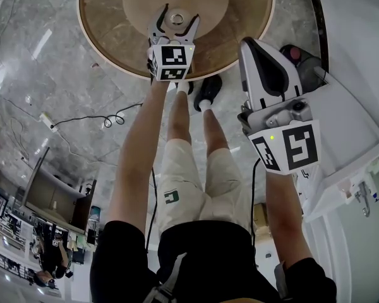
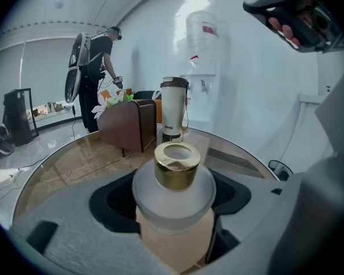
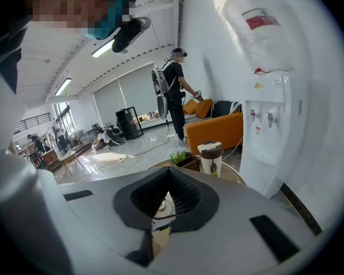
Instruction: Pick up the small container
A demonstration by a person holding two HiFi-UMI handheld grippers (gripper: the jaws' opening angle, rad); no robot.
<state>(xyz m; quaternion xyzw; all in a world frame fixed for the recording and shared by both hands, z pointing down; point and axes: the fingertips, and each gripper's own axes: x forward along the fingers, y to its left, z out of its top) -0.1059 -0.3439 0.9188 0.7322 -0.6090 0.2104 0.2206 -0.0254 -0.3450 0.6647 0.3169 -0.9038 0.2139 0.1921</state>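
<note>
Small container (image 2: 173, 179), frosted with a gold cap, stands on the round table (image 1: 110, 33), dead centre in the left gripper (image 1: 178, 17). Jaws closed in on it, pads against its shoulder both sides. Right gripper (image 1: 251, 44): jaws together, empty, held off-table.

Clothing: cream shorts (image 1: 196, 182), green logo (image 1: 171, 197) on left leg. Above shorts' waist: black short-sleeved top (image 1: 202, 251), grey strap (image 1: 170, 279). Beyond shorts' hems: white socks (image 1: 205, 105), black shoes (image 1: 208, 88). Left gripper (image 1: 177, 19): grey jaws, black pads, white cube (image 1: 171, 62) with black square markers. Right gripper (image 1: 249, 43): white shell, black inset, matching marker cube (image 1: 287, 147), green light (image 1: 271, 137).
</note>
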